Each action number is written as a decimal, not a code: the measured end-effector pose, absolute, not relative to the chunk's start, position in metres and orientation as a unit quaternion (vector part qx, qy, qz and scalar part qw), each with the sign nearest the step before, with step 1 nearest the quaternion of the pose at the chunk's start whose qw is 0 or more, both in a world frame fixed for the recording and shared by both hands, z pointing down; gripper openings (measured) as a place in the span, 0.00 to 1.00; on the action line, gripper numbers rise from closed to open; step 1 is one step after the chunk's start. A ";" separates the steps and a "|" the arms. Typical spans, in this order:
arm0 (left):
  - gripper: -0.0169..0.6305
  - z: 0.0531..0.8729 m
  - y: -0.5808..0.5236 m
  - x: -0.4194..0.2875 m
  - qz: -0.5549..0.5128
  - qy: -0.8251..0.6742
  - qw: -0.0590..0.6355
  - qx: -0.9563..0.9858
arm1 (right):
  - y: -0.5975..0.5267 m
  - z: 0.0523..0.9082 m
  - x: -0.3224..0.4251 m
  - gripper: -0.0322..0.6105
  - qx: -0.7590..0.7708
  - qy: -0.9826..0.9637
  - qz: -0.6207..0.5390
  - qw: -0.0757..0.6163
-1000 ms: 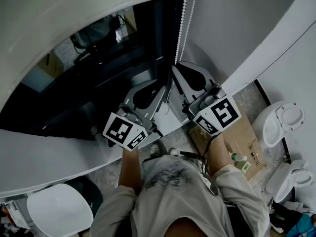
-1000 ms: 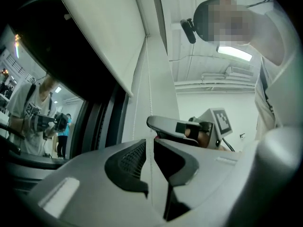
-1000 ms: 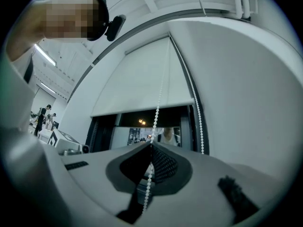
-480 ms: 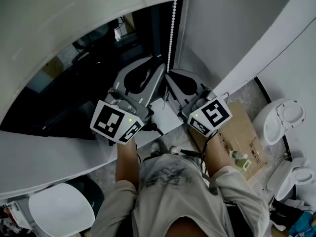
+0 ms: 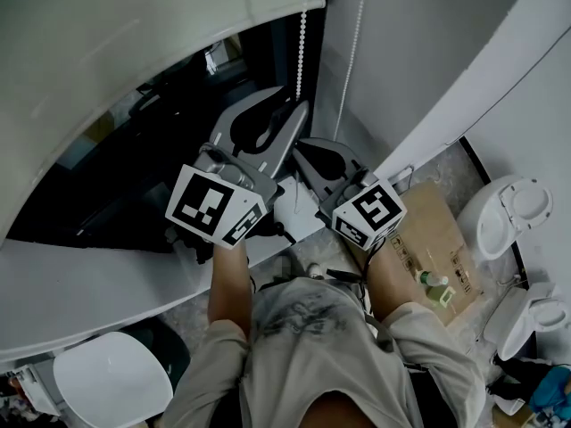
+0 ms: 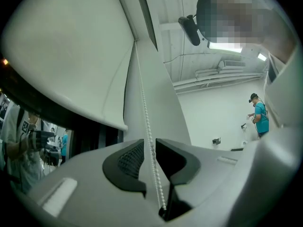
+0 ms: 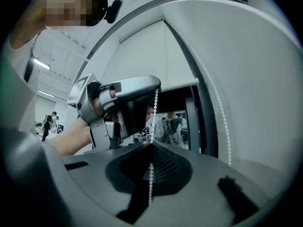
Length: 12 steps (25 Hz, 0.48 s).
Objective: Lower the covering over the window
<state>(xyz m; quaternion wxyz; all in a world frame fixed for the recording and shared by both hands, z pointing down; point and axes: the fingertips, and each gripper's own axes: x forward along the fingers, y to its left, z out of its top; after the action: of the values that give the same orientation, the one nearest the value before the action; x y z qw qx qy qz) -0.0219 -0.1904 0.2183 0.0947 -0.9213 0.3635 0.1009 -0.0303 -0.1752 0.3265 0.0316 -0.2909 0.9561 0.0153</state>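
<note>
A white roller blind hangs partly down over the dark window. Its white bead chain drops from the blind's right end. My left gripper is up on this chain; its jaws are opening, and the chain runs loose through the gap between the pads of the left gripper. Just below, my right gripper is shut on the same chain, seen pinched at the tip of the right gripper. The chain's other strand hangs free by the wall.
A white sill runs under the window. A cardboard box lies on the floor at right, with white seats beside it and another at lower left. A person in teal stands far off.
The left gripper has climbed up the chain and its jaws have parted. The right gripper has come down and to the left with the chain. The blind's bottom edge sits lower.
</note>
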 end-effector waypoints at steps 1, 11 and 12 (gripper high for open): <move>0.16 0.218 -0.191 -0.022 0.101 0.364 0.094 -0.921 | -0.174 0.329 -0.031 0.08 -0.290 0.956 0.012 0.031; 0.13 0.215 -0.193 -0.023 0.101 0.364 0.096 -0.921 | -0.170 0.350 -0.039 0.08 -0.287 0.958 -0.009 0.022; 0.09 0.215 -0.192 -0.023 0.102 0.364 0.096 -0.921 | -0.170 0.351 -0.039 0.08 -0.288 0.957 -0.010 0.022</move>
<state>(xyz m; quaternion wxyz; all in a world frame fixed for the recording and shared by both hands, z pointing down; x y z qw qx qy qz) -0.0234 -0.1924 0.2150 0.0962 -0.9208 0.3639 0.1016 -0.0389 -0.1700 0.3511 0.0222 -0.2879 0.9574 -0.0099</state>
